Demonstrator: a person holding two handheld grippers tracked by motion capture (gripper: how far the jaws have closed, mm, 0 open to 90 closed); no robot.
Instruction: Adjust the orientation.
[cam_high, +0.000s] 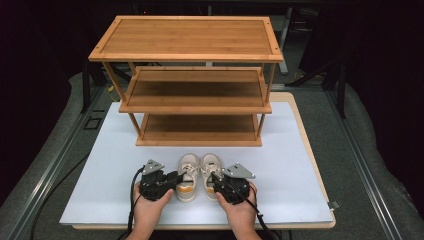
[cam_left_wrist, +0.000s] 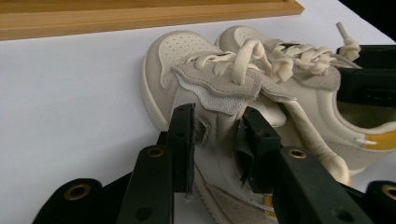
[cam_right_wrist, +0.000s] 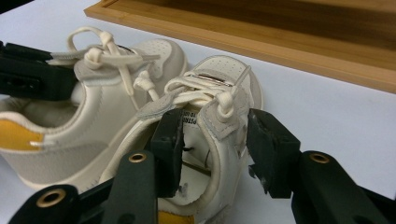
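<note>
Two small cream sneakers with yellow heels lie side by side on the white mat, toes toward the shelf: the left shoe (cam_high: 187, 172) and the right shoe (cam_high: 211, 167). My left gripper (cam_high: 179, 177) comes in from the left. In the left gripper view, my left gripper (cam_left_wrist: 217, 135) is shut on the left shoe (cam_left_wrist: 187, 60), pinching its collar by the tongue. My right gripper (cam_right_wrist: 217, 140) stands open astride the outer wall of the right shoe (cam_right_wrist: 224, 70), one jaw inside, one outside, with small gaps on both sides. In the high view the right gripper (cam_high: 214, 180) sits by that shoe.
A three-tier wooden shelf (cam_high: 197, 92) stands just beyond the shoes, all tiers bare. Its bottom board (cam_right_wrist: 280, 37) lies a short way past the toes. The white mat (cam_high: 290, 170) covers the table, with free room left and right of the hands.
</note>
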